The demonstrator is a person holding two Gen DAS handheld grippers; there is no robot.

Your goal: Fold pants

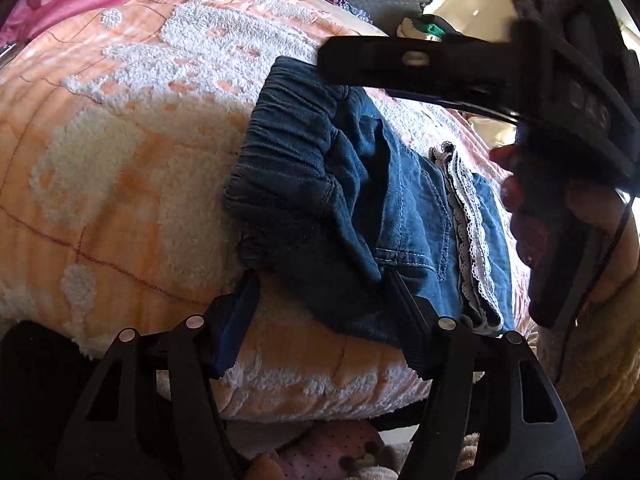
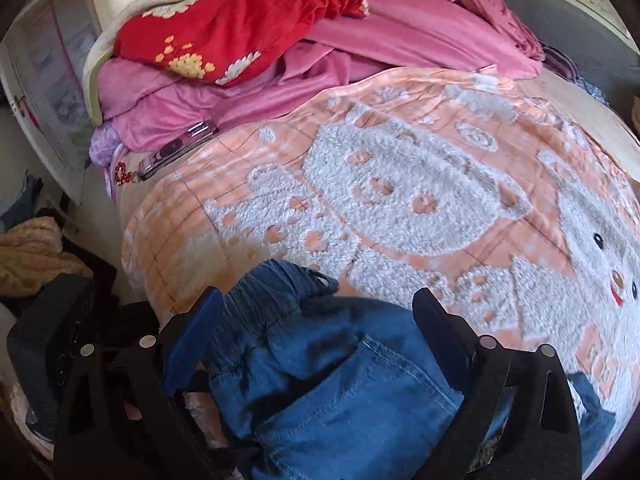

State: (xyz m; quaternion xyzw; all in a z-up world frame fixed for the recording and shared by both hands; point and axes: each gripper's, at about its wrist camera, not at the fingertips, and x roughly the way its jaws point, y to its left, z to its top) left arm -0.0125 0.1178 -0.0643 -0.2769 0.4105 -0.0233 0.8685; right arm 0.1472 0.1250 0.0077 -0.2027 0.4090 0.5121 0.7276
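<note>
Pants: folded blue denim pants [image 1: 352,200] with a gathered elastic waistband and a white lace trim, lying on the bed near its front edge.
Bed cover: peach fleece blanket [image 1: 120,184] with raised white fluffy patterns, directly under the pants and spread across the bed.
Left hand-held gripper [image 1: 320,304]: black, with one blue-faced finger; it points down at the near corner of the pants. Jaws partly apart. The blue finger sits just off the left side of the denim's corner, the ribbed black finger lies against the cloth on the other side. I cannot tell whether the pads actually pinch the fabric.
Right hand-held gripper [image 2: 316,320]: jaws spread wide, straddling the waistband end of the pants; the denim bulges between the two fingers, and neither pad visibly presses on it. From the left wrist view it reaches in over the far end of the pants, with a person's hand [image 1: 592,216] wrapped round its handle.
Beyond the pants: a heap of pink bedding [image 2: 400,36] at the far end of the bed, with a red flowered cloth [image 2: 240,36] on top.
Phone: a phone in a clear case [image 2: 176,152] with a red bead charm, far from the pants, at the bed's left edge beside the pink heap.
Floor beside the bed: a loose pile of tan and dark clothes [image 2: 36,256], left of the pants.
</note>
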